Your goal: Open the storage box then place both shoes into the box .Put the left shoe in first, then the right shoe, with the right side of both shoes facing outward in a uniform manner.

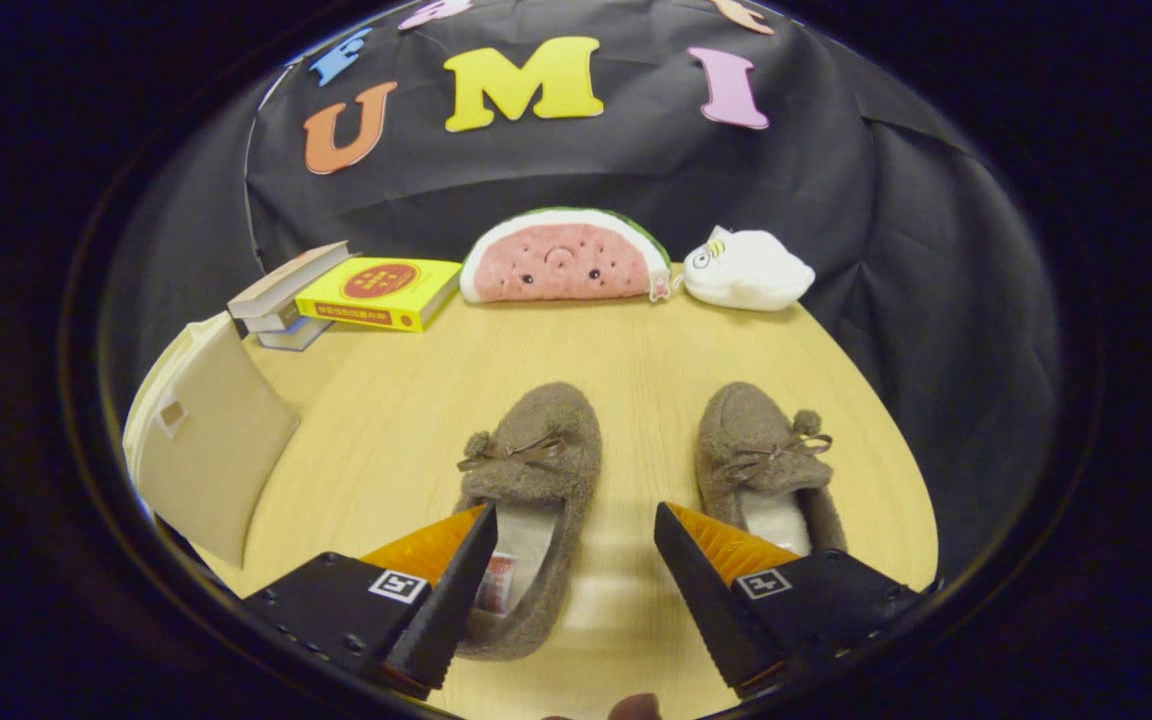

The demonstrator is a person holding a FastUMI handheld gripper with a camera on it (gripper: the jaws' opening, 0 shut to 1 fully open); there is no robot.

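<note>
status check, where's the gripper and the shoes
Hand-held gripper open, holding nothing. Left shoe partly between the fingers, right shoe just ahead; both on the table. Storage box off to the left. Nothing in the way.

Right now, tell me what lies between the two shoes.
Bare tabletop only, in the gripper view. The left shoe and right shoe lie apart; the open hand-held gripper hovers over that gap.

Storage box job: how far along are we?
Done: the storage box beside the books seems to have its lid raised, though I can't see inside. In hand: nothing; the claw is open, with the left shoe partly between its fingers. Left: both shoes, since the right shoe also sits on the table.
</note>
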